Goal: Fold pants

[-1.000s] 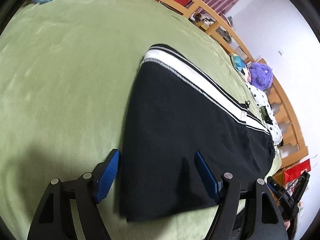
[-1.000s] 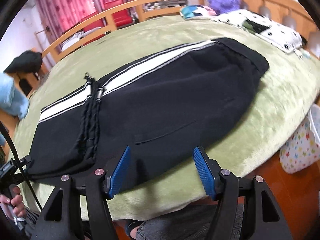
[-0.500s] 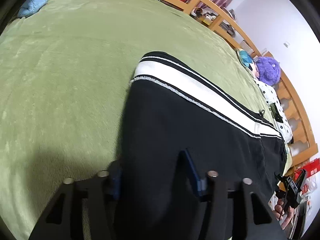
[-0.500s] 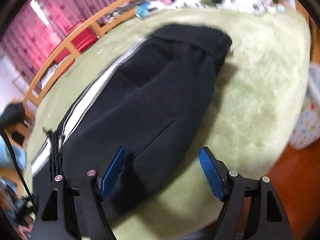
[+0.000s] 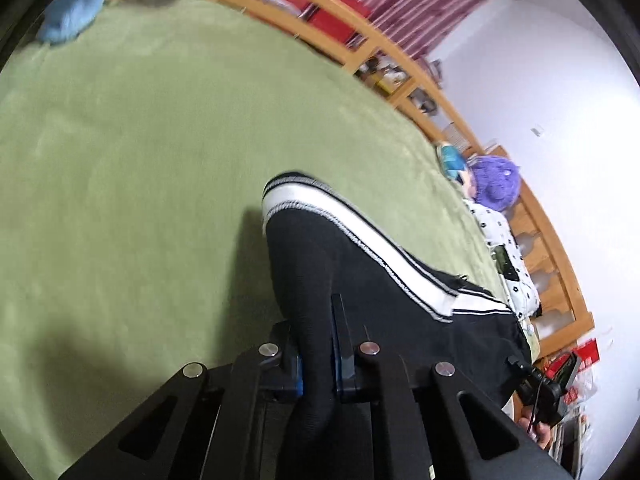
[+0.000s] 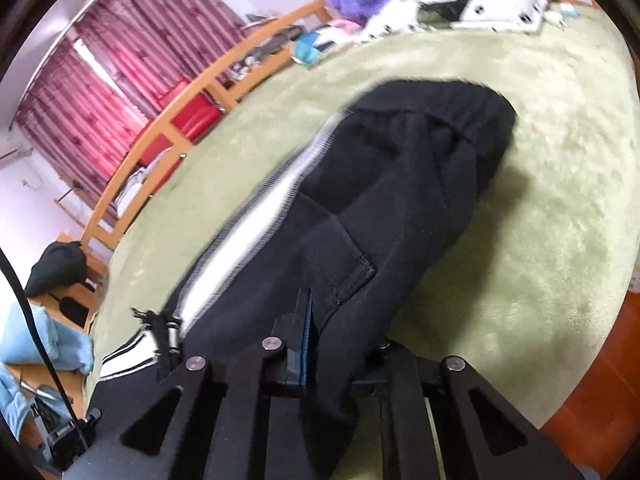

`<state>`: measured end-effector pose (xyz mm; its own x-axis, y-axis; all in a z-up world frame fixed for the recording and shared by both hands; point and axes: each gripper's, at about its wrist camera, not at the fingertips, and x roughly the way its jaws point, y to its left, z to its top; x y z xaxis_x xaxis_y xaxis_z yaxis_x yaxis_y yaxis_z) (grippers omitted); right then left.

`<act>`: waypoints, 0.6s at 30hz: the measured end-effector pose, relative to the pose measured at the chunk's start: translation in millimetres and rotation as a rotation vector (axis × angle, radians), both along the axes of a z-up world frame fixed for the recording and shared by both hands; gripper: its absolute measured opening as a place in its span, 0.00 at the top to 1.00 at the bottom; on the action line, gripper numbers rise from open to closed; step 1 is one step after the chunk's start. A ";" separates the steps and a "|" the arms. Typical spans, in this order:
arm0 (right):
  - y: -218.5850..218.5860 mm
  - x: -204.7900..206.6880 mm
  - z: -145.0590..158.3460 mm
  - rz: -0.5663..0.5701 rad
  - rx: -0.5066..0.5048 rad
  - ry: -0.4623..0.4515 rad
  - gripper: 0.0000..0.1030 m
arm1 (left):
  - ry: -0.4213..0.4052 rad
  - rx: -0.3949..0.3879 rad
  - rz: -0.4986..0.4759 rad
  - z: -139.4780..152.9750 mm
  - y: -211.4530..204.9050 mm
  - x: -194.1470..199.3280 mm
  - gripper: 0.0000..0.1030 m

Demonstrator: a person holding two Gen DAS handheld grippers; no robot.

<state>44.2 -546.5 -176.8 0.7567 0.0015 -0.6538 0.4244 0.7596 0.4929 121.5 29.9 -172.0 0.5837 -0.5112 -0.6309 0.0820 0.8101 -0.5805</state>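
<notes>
On the green plush bed cover (image 5: 132,168) lie the black pants with a white side stripe (image 5: 384,280), lengthwise along the bed. Left tongs (image 5: 318,356), jaws just closed, clamp the pants' cuff-end edge. Right tongs (image 6: 324,344), likewise just closed, pinch the waist-end fabric beside the pocket. No writing is legible anywhere.

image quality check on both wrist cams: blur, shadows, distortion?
Left wrist: strong fisheye bend with a dark vignette ring; curtains motion-smeared; pants fairly sharp, casting a soft shadow on the green blanket. Right wrist: heavier blur, the white stripe smeared; the right gripper stays sharp; a soft shadow falls beside the pants. No glare in either.
</notes>
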 end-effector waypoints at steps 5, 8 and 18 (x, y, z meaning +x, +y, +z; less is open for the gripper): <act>56.6 2.7 25.3 0.085 -0.026 -0.021 0.89 | -0.029 0.017 0.021 18.9 41.8 0.5 0.91; 99.1 1.8 30.0 0.166 0.005 -0.037 0.90 | -0.030 0.018 0.087 28.5 87.4 -3.3 0.91; 175.4 -13.9 -8.4 0.339 0.024 0.059 0.54 | 0.139 0.297 0.154 4.7 127.5 -20.8 0.64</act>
